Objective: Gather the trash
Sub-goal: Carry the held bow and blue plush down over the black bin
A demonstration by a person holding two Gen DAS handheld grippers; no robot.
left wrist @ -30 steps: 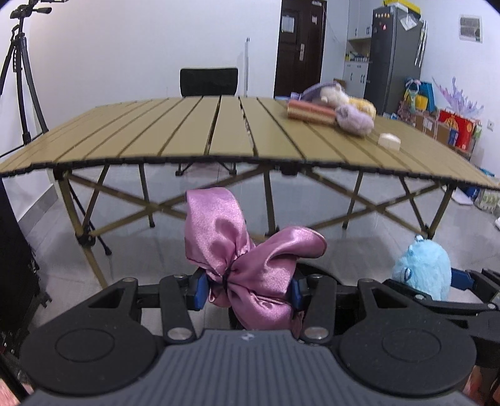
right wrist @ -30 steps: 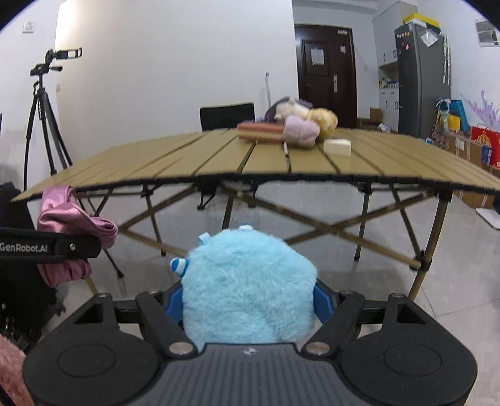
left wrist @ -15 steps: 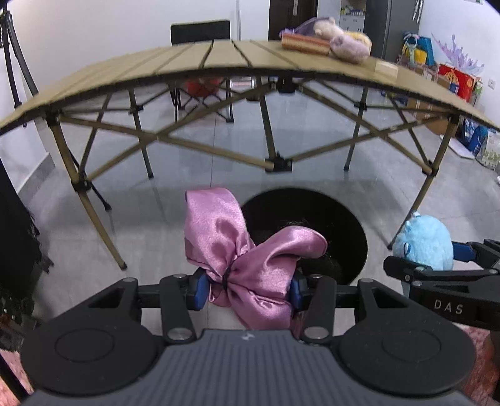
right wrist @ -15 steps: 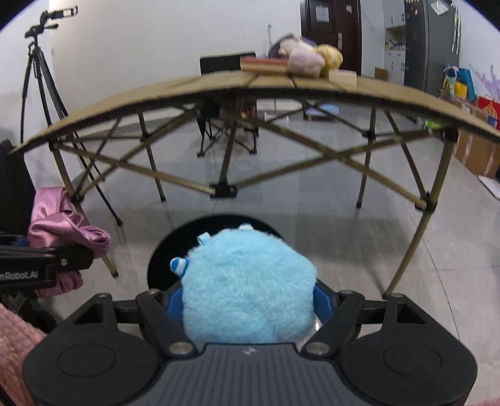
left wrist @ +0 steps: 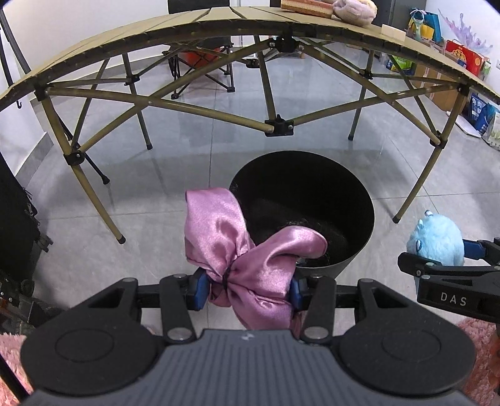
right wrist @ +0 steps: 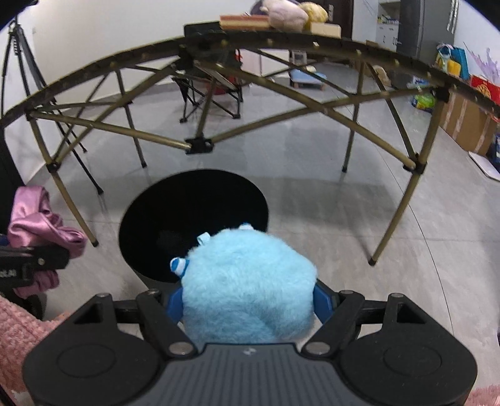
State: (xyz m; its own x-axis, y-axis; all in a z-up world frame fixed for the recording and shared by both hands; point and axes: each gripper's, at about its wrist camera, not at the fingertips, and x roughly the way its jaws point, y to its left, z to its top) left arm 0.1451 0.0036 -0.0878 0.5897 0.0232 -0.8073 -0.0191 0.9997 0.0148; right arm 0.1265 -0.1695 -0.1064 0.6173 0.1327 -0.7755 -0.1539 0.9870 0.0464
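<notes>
— While both tools tip steeply toward the floor, what is each one carrying?

— My left gripper [left wrist: 248, 289] angles down over the near lip of the black bin [left wrist: 359, 250], low in the centre of the left wrist view. Its blue pads [left wrist: 200, 289] are drawn in and pinch the pink satin bow [left wrist: 247, 250] at its knot. One loop stands up to the left; the other spreads right, across the bin's mouth.

— And your right?

— My right gripper [right wrist: 248, 301] points down just as steeply. Its jaws stand wider, and the blue pads [right wrist: 322, 299] press both flanks of the fluffy blue plush toy [right wrist: 250, 290]. The toy fills the gap between them. Its small striped horn sticks out at the left.

— Where does the bin lie from there?

— In the right wrist view its dark opening [right wrist: 193, 225] sits just above and left of the toy, at mid-frame, on the grey tiled floor [right wrist: 343, 218]. The toy overlaps its lower right edge. I cannot tell how far above the rim the toy hangs.

— Can each tool see the other?

— Yes. The toy and right gripper show at the right edge of the left view, beside the bin. The bow shows at the left edge of the right view.

— Anything above?

— The folding table [left wrist: 156, 34] arches across the top of both frames, with soft toys [right wrist: 287, 14] lying on it.
</notes>
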